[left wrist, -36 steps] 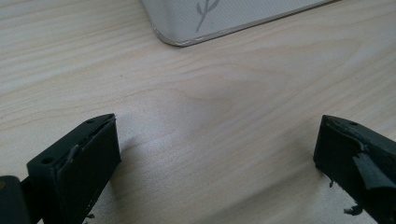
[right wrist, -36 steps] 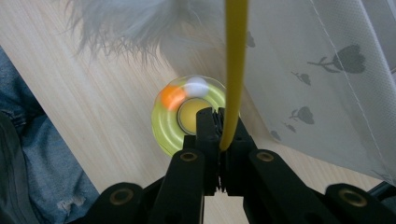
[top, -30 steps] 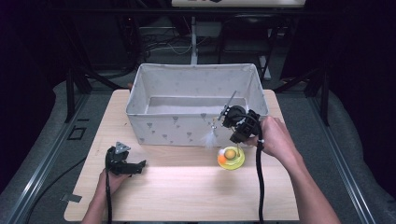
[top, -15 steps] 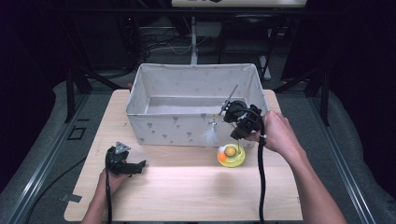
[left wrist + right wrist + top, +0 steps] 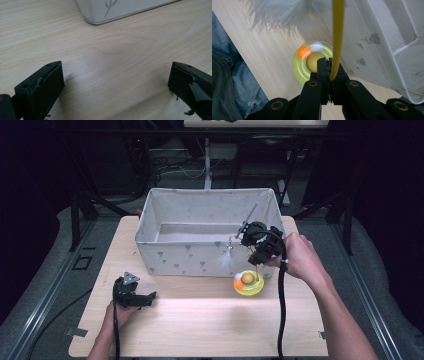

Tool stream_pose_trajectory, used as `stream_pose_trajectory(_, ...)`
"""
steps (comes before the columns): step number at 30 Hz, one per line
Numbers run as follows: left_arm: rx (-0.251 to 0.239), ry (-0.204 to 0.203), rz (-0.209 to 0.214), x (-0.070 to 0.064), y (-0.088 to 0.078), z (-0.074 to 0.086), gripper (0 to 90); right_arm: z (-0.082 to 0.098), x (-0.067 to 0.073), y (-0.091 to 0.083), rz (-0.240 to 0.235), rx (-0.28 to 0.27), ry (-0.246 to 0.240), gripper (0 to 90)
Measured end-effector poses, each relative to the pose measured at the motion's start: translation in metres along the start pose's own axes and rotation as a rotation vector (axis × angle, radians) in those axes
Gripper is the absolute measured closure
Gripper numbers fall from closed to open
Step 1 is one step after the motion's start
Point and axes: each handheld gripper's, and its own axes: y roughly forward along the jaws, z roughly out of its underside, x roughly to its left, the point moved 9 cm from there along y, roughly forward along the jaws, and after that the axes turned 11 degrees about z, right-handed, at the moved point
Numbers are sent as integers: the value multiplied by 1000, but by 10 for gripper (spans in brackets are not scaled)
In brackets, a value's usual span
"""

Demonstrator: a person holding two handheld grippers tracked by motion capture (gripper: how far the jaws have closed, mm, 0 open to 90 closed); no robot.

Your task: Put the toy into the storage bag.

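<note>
- The right gripper [image 5: 256, 256] is held above the front right corner of the fabric bin [image 5: 200, 257], just over the yellow ring toy [image 5: 248, 284] — its jaws are pressed together on the toy's thin yellow wand [image 5: 337, 37].
- In the right gripper view the wand runs up from between the closed jaws, and a white feather tuft [image 5: 287, 12] hangs at the top of it.
- The ring toy sits on the wooden table [image 5: 200, 330] just in front of the bin's front wall; an orange ball [image 5: 304, 51] and a white ball [image 5: 317, 46] lie in its track, both blurred.
- The left gripper [image 5: 142, 299] rests low on the table near the front left, well apart from the bin — its jaws are spread wide with only bare wood between them.
- The bin's near corner [image 5: 100, 15] shows beyond the left jaws.
</note>
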Motion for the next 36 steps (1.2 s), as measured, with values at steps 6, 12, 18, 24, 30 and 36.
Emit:
stream_pose_trajectory(6, 0, 0, 0, 0, 0, 0, 4, -3, -3, -8, 8, -3, -2, 882)
stream_pose_trajectory(12, 0, 1, 0, 0, 0, 0, 4, -6, -7, -18, 15, -10, -4, 882)
stream_pose_trajectory(18, 0, 1, 0, 0, 0, 0, 4, -11, -9, -27, 20, -19, -6, 883)
stream_pose_trajectory(24, 3, 1, 1, 0, 0, 0, 4, -15, -12, -33, 27, -28, -5, 882)
stream_pose_trajectory(30, 1, -1, 1, 0, 0, 0, 4, -16, -14, -39, 34, -29, -11, 883)
stream_pose_trajectory(36, 0, -2, 1, 0, 0, 0, 4, -17, -17, -44, 38, -28, -13, 882)
